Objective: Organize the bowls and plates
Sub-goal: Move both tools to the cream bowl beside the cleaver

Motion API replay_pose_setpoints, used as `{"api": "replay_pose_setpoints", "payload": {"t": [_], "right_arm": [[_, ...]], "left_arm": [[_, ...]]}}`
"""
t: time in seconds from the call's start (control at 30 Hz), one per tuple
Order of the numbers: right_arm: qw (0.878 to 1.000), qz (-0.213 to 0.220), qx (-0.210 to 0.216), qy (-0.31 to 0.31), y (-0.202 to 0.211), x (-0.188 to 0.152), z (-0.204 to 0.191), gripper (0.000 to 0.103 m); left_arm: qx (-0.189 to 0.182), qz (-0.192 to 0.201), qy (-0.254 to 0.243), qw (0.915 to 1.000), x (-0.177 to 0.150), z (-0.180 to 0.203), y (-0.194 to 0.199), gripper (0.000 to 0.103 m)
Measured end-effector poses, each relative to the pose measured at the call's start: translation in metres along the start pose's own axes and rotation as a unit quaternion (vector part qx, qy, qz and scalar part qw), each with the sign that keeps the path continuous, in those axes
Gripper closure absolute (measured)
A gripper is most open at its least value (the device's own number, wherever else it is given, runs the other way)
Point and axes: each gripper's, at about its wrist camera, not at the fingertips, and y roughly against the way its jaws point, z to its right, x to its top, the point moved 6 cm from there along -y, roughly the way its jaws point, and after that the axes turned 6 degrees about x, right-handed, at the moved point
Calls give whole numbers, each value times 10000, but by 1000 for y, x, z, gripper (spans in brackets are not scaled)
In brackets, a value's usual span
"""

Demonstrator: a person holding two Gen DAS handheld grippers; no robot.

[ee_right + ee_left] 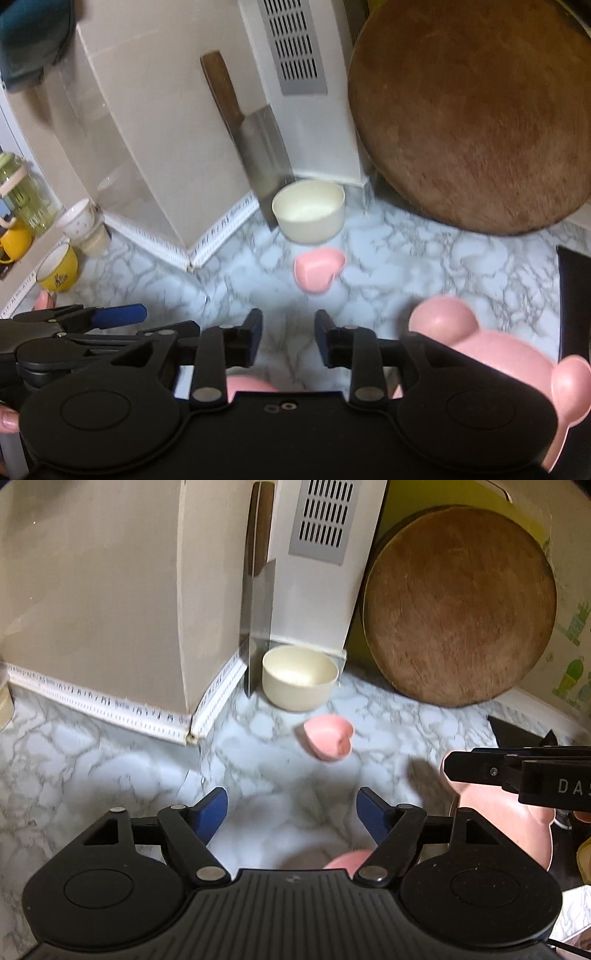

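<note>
My left tongs (291, 812) and right tongs (288, 338) both hang apart over the marble counter (110, 775), gripping nothing; the pink bear plate (491, 354) sits beside my right, with the heart bowl (328, 739) farther off and the cream bowl (300, 677) near the cleaver (264, 155)

One cream bowl (309, 211), one heart bowl (318, 270), one bear plate (495, 350), two mugs (59, 272).

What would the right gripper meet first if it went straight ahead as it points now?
Probably the small pink heart-shaped bowl, which sits almost dead ahead of the right gripper; the cream bowl lies behind it. Depth is hard to judge, so it might pass above.
</note>
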Motion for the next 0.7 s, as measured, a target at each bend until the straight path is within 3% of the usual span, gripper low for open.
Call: {"api": "replay_pose_setpoints", "payload": {"t": [0.03,0.1,0.2,0.3,0.37,0.47,0.7], "right_arm": [[10000,46,5,4,1,4,1,56],[9999,107,26,11,1,12,4,31],[9996,251,-81,64,0,25,9,13],[9991,364,-99,168,-3,42,13,3],[9988,426,-95,199,-8,54,18,1],[9992,370,-86,94,-21,72,28,1],[9982,183,-222,-520,-64,105,64,1]], "left_arm": [[-3,25,12,10000,3,0,-1,24],[-30,53,53,10000,11,3,-4,23],[-31,135,88,9999,23,7,-11,23],[11,182,221,9996,36,9,-20,22],[75,235,359,9991,44,8,-27,21],[233,339,597,9974,58,5,-41,2],[731,352,1116,9904,82,-1,-75,0]]}}
